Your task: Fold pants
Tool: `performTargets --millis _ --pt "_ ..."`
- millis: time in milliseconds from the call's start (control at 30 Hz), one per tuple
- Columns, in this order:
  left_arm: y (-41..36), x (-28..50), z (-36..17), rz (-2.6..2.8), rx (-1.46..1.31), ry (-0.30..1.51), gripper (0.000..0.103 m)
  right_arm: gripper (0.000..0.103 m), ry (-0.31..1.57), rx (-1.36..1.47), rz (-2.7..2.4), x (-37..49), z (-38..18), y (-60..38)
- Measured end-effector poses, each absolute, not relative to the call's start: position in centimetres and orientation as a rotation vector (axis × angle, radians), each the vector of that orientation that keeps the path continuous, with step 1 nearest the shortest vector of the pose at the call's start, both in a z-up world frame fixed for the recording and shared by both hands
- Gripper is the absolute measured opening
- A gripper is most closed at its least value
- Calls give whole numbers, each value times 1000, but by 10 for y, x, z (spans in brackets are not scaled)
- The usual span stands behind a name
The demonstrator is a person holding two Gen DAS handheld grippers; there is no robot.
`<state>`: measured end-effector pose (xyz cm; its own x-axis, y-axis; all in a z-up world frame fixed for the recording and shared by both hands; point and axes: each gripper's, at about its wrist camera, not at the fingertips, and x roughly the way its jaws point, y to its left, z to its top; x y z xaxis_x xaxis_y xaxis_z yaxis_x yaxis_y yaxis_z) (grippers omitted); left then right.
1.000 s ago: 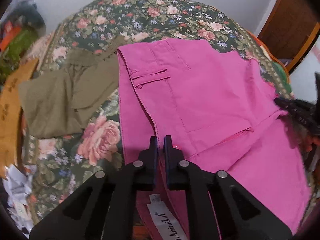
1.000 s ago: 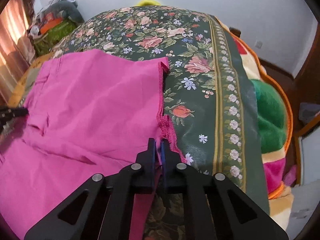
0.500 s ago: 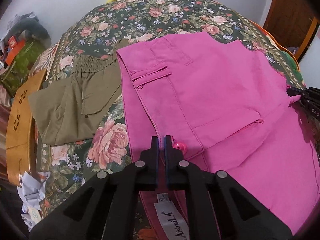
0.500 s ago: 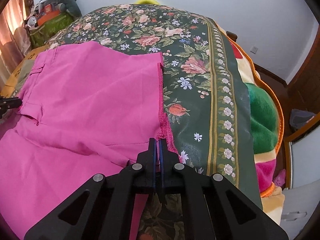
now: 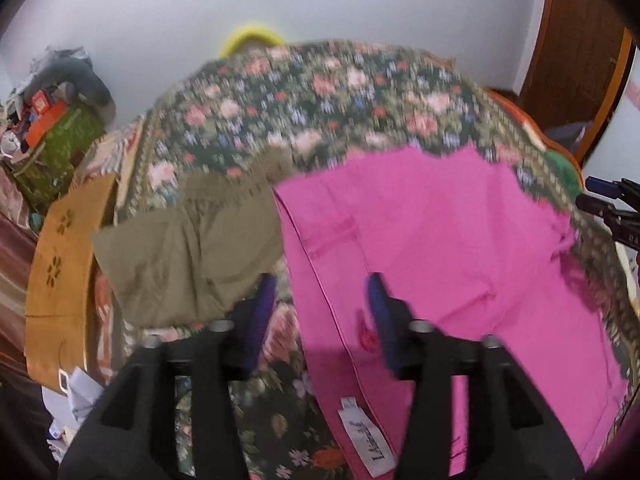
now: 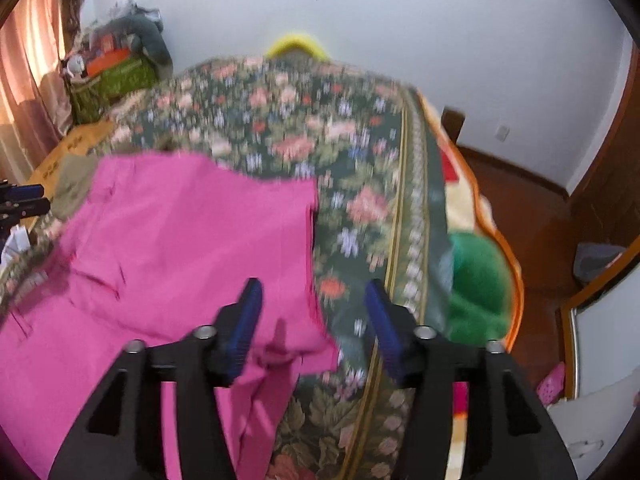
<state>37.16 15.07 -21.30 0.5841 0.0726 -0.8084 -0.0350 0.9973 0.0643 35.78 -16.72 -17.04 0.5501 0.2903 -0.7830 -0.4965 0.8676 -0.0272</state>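
Between my left gripper's (image 5: 322,312) wide-spread fingers I see the left edge of the pink pants (image 5: 432,264), lying folded on the floral bedspread (image 5: 320,100) with nothing gripped. My right gripper (image 6: 312,316) is spread just as wide over their right edge. Olive shorts (image 5: 188,252) lie just beside the pants.

left gripper (image 5: 320,296): fingers spread wide | right gripper (image 6: 312,300): fingers spread wide

My bed (image 6: 352,128) wore a dark floral cover; behind it stood a white wall (image 6: 440,20), right of it a wooden floor (image 6: 516,184) and brown door (image 5: 576,40).
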Motion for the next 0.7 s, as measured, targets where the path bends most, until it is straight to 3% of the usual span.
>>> performTargets --millis 167,233,700 --pt "161 384 -200 87 49 905 73 73 820 -207 488 371 -151 -159" --pt "167 391 -201 111 41 903 84 75 818 -202 494 381 -151 -152" --pt "194 453 -256 92 -66 978 86 75 1002 -208 499 462 -220 -111"
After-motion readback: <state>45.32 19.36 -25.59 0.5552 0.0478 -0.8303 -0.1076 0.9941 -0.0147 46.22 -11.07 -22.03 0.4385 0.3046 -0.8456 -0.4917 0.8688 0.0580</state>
